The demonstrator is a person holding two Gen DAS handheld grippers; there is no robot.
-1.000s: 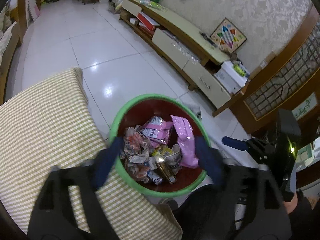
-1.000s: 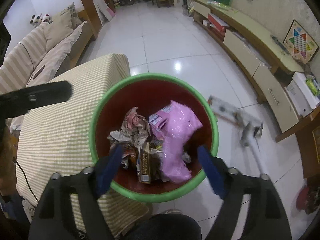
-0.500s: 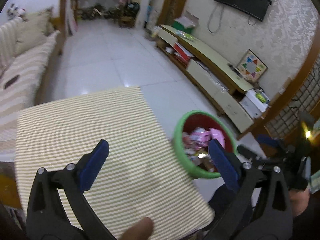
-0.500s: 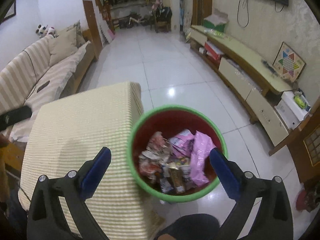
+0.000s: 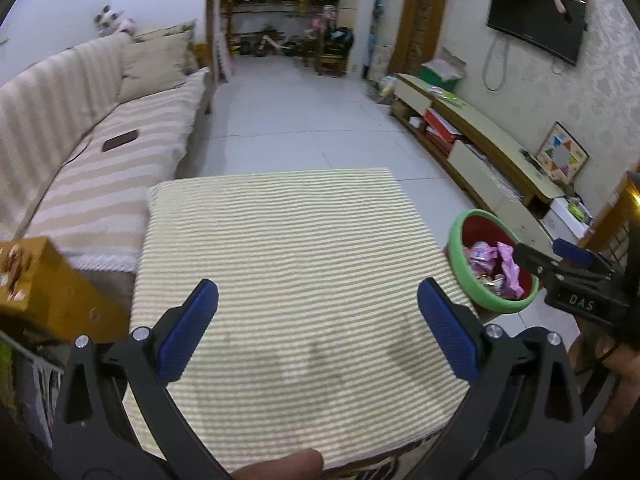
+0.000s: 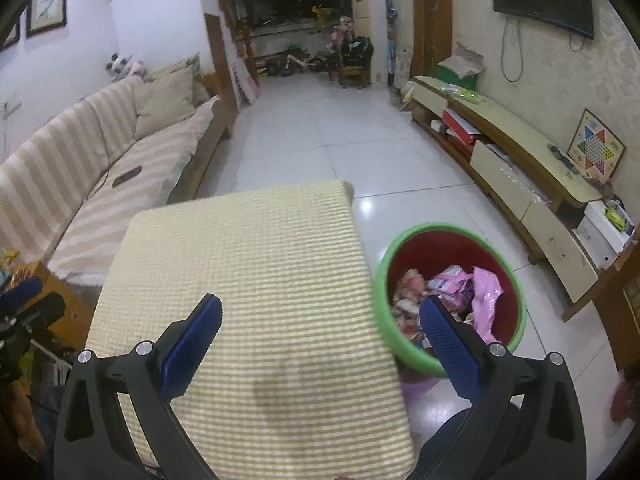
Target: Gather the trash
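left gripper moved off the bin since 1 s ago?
Yes. The left gripper hung over the green bin before; now it hangs over the striped tabletop, with the bin off to its right. Its jaws have just been opening, nothing between them.

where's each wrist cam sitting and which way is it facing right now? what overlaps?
Left wrist: on the left gripper, angled down over the striped tablecloth; open blue pads, a fingertip, the right gripper at the right edge.
Right wrist: on the right gripper, angled down over cloth edge and trash bin; open pads.
Shared: cloth, bin, sofa, TV stand.
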